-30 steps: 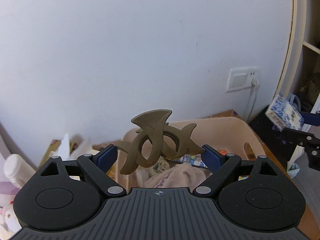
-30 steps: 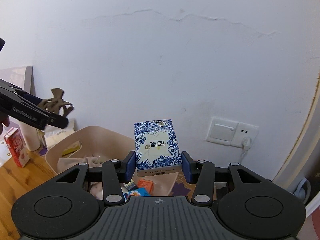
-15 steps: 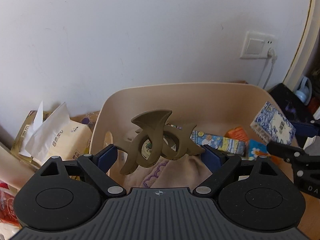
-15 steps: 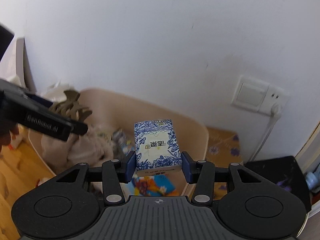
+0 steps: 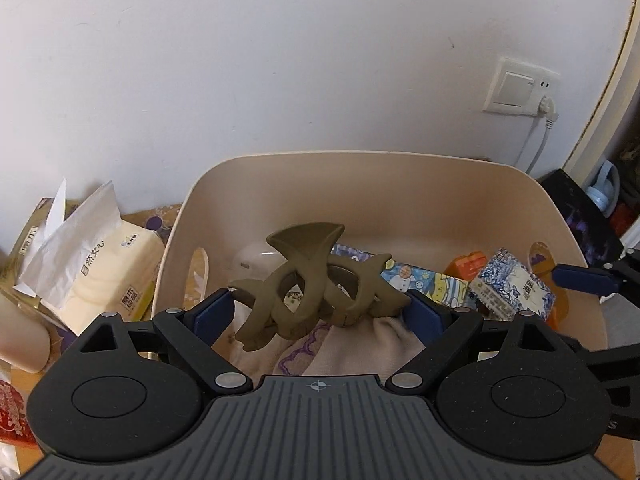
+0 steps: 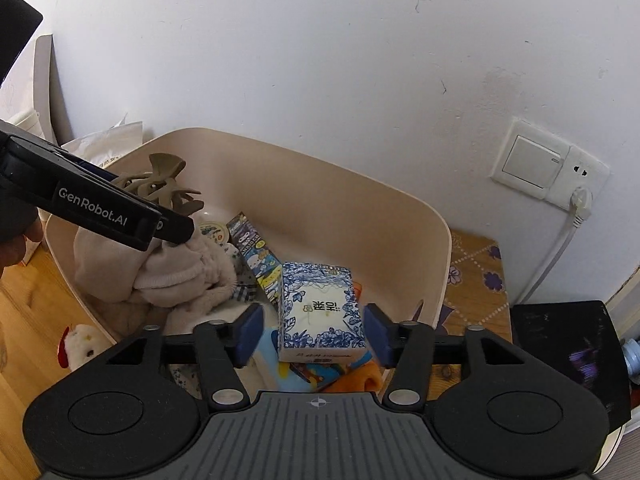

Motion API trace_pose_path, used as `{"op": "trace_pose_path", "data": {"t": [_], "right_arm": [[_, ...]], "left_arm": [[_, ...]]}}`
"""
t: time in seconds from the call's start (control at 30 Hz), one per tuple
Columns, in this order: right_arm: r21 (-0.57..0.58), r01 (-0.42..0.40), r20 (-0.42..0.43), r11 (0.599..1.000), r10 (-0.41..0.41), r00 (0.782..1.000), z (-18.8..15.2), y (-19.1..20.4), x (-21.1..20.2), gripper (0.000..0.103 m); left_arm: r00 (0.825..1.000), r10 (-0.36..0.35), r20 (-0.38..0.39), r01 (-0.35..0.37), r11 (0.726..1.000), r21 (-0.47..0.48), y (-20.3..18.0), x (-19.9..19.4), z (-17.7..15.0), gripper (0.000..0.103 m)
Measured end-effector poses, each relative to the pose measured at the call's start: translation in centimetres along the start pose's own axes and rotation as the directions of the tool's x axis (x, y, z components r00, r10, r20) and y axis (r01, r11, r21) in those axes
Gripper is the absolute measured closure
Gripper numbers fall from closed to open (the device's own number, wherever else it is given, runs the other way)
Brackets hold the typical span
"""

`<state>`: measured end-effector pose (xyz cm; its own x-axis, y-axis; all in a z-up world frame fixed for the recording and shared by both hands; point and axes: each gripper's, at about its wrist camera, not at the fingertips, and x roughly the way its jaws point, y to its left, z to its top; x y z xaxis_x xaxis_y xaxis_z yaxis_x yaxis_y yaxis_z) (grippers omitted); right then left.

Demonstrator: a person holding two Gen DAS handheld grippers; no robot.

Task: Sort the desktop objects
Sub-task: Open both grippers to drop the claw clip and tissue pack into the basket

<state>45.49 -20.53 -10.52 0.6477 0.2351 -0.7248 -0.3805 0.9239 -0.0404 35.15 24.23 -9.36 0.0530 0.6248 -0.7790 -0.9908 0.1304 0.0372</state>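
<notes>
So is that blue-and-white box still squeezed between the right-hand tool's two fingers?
No, the right gripper stands open, with gaps either side of the box.

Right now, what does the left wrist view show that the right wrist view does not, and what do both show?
Only the left wrist view shows the yellow soft tissue pack beside the bin. Only the right wrist view shows the white plush toy on the wooden floor and the right gripper open around the blue-and-white floral tissue box. Both show the beige plastic bin, the left gripper shut on the olive-brown hair claw clip, and the white wall socket.
</notes>
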Motion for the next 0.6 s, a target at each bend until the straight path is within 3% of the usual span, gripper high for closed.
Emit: {"op": "trace_pose_path", "data": {"t": [0.2,0.37,0.6], "right_arm": [[0.013,0.006,0.014,1.0,-0.006,1.0,0.1,-0.5,-0.7,0.026],[0.023,0.012,0.027,1.0,-0.012,1.0,0.1,-0.9,-1.6,0.025],[0.024,0.022,0.044,0.999,-0.023,0.999,0.1,-1.2,-2.9,0.025]], "left_arm": [[1.0,0.003,0.001,-0.003,1.0,-0.028,0.0,-0.5,0.3,0.011],[0.999,-0.031,0.043,0.031,1.0,0.003,-0.4,-1.4,0.5,0.01],[0.996,-0.013,0.084,0.012,1.0,0.016,-1.3,-2.8,0.8,0.006]]}}
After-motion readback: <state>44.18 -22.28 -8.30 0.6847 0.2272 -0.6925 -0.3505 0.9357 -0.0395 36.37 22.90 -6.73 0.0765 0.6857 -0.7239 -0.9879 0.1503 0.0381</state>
